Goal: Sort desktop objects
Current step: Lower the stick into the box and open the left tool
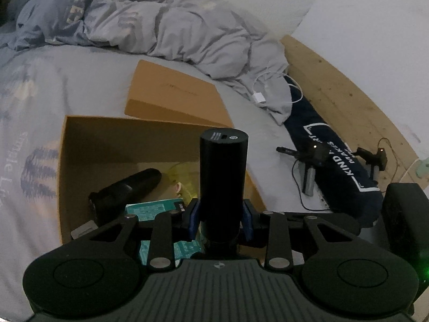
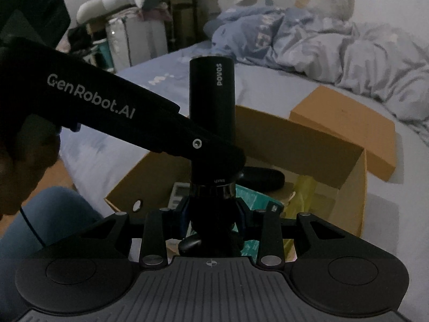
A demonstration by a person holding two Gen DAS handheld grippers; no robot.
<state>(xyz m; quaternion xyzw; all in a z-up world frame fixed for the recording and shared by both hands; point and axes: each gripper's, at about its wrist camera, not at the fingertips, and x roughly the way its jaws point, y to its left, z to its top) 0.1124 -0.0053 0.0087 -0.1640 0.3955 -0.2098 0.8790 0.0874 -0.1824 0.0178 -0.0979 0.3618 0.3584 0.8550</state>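
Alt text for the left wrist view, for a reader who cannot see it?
The left gripper clamps a black cylinder upright above an open cardboard box on a bed. Inside lie another black cylinder and a teal packet; the box lid rests behind.

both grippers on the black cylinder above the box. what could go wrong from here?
1. Both the left gripper and right gripper clamp the black cylinder; an uneven release could tip it.
2. It hangs over the cardboard box, above the second black cylinder and teal packet; a drop might strike them.
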